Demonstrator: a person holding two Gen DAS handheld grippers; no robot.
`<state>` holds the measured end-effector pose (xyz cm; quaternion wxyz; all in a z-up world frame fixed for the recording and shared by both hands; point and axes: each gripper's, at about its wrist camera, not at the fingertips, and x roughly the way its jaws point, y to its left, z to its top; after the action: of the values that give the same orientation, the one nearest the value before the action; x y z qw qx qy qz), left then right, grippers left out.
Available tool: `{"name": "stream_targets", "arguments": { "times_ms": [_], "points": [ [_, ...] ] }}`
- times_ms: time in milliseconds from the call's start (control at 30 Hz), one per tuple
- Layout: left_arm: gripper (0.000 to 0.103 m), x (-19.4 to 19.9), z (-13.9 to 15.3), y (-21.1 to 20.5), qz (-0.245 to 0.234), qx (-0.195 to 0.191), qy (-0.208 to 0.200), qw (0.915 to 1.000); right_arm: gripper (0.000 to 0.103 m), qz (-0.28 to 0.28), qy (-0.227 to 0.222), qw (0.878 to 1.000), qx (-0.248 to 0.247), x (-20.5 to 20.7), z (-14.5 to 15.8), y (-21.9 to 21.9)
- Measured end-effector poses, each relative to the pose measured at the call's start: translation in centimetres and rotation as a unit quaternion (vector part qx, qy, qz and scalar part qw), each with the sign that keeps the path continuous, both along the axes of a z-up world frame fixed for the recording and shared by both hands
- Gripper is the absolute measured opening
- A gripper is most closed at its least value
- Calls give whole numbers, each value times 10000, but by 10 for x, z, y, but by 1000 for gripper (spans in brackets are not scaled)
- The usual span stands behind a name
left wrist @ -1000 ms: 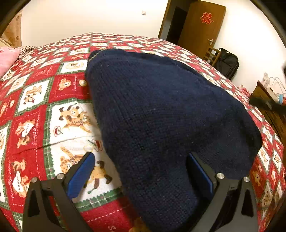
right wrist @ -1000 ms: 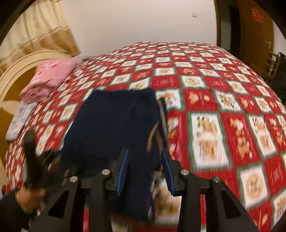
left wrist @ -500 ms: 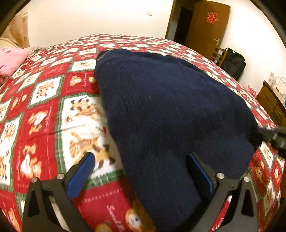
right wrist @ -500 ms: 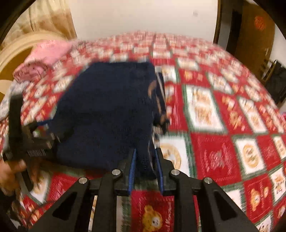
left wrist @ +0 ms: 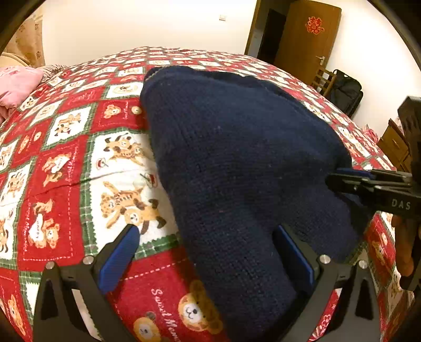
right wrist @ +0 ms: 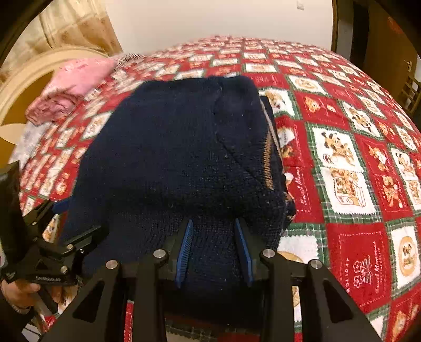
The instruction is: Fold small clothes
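A folded navy knit sweater [right wrist: 168,157] lies on a bed covered by a red, white and green teddy-bear quilt [right wrist: 363,163], its near edge toward the person working on it. At far left, a pink pillow [right wrist: 79,76] sits by a cream curved headboard [right wrist: 31,76], with a beige curtain [right wrist: 76,23] behind.

At the sweater's near left corner, the left tool [left wrist: 208,252] stands wide open, its blue pads [left wrist: 118,257] well apart; the left pad is over bare quilt and the right pad [left wrist: 294,252] lies against the knit, which spreads between the two without being pinched. A hand [right wrist: 18,292] grips the tool's handle at the lower left of the right wrist view.

At the middle of the near edge, the right tool [right wrist: 214,247] has a fold of the navy knit between its blue pads [right wrist: 184,250]; its jaws are opening, a visible gap on both sides, and the pads no longer press the cloth.

At far right stand a brown door [left wrist: 307,36] with a red paper emblem, a black bag [left wrist: 344,92] against the wall, and a wooden cabinet [left wrist: 394,147].
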<state>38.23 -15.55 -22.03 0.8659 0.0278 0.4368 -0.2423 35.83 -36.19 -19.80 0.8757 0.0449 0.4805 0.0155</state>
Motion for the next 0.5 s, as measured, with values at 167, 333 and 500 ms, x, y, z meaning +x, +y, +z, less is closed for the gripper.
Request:
{"name": "stream_targets", "arguments": {
  "times_ms": [167,333,500],
  "points": [
    [103,0,0,0,0,13,-10,10000,35,50,-5,9999,-132,-3,-1,4],
    [103,-2,0,-1,15,26,-14,10000,35,322,-39,9989,-330,-14,0,5],
    [103,-3,12,9,27,-194,21,9998,35,447,-293,9983,211,-29,16,-10]
  ]
}}
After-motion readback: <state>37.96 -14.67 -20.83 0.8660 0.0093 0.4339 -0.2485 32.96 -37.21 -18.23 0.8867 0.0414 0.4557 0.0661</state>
